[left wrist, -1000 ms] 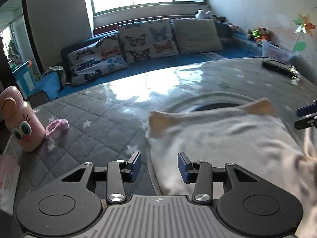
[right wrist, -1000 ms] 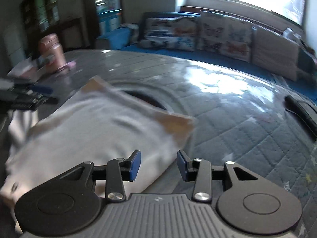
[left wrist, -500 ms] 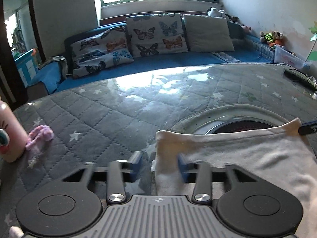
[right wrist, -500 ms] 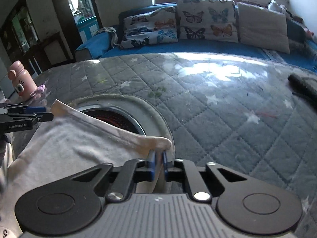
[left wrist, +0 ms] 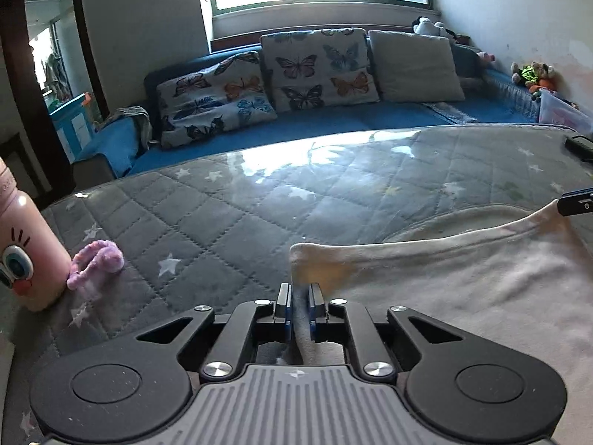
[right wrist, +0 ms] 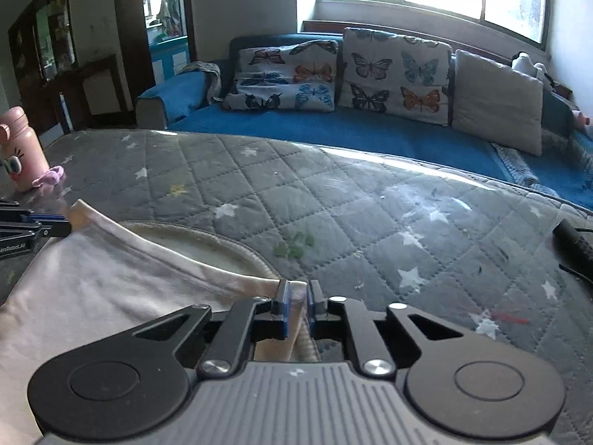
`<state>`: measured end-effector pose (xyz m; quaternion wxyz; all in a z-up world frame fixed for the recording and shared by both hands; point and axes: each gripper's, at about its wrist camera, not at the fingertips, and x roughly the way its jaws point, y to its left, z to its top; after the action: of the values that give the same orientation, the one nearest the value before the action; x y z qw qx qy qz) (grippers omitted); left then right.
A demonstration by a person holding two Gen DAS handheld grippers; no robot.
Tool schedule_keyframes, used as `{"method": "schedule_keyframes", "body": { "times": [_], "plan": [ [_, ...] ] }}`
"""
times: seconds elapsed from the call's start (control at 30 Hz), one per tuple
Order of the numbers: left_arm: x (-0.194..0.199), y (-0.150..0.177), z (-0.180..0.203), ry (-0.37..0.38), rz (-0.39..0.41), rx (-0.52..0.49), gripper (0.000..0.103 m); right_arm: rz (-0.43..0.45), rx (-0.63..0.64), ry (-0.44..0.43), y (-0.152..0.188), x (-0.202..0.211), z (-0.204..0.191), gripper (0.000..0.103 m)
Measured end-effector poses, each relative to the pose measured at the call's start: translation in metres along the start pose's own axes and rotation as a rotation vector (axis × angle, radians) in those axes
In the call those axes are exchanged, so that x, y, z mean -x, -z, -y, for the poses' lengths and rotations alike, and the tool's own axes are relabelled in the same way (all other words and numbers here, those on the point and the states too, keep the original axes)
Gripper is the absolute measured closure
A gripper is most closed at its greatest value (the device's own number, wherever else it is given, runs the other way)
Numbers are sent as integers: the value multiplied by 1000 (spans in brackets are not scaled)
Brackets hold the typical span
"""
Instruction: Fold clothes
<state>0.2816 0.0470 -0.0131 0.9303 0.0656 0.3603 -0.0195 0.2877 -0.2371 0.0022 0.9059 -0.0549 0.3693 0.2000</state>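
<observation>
A pale pinkish-white garment (left wrist: 463,282) lies stretched over the grey quilted star-patterned table cover (left wrist: 222,222). My left gripper (left wrist: 298,293) is shut on the garment's left corner. My right gripper (right wrist: 296,291) is shut on the garment's right corner (right wrist: 111,270). The top edge hangs taut between the two grippers over a round rimmed opening (right wrist: 207,244) in the cover. The right gripper's tip shows at the right edge of the left wrist view (left wrist: 578,204); the left gripper's tip shows at the left edge of the right wrist view (right wrist: 33,222).
A pink cartoon bottle (left wrist: 26,252) and a purple scrunchie (left wrist: 98,261) sit at the table's left. A black remote (right wrist: 574,241) lies at the right. A blue sofa (right wrist: 333,126) with butterfly cushions stands behind the table.
Both grippers went from open to shut on the garment's top corners. The garment's top edge is now pulled straight and held level between them.
</observation>
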Motion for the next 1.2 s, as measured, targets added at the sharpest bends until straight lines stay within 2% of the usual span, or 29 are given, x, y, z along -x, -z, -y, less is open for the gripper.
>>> {"method": "schedule_keyframes", "body": {
  "times": [0.1, 0.23, 0.33, 0.43, 0.63, 0.93, 1.03, 1.13, 1.2],
  "plan": [
    [10, 0, 1, -19, 21, 1, 90, -6, 13, -13, 4, 7, -5, 92],
    [33, 2, 7, 23, 44, -9, 87, -15, 32, -31, 10, 18, -13, 91],
    [52, 10, 16, 67, 49, -28, 82, -40, 60, -93, 28, 40, -31, 91],
    [69, 25, 26, 116, 34, -45, 81, -64, 98, -133, 54, 59, -51, 91],
    [94, 59, 41, 164, 6, -69, 81, -95, 122, -162, 91, 77, -69, 91],
    [102, 91, 30, 130, -19, -11, 81, -90, 94, -110, 113, 93, -59, 91],
    [103, 93, 32, 117, -11, -13, 81, -73, 84, -113, 114, 94, -60, 82],
    [104, 95, 33, 109, -10, -14, 81, -65, 78, -108, 119, 94, -63, 81],
    [105, 94, 33, 112, -11, -8, 81, -47, 48, -111, 120, 103, -60, 75]
  ]
}}
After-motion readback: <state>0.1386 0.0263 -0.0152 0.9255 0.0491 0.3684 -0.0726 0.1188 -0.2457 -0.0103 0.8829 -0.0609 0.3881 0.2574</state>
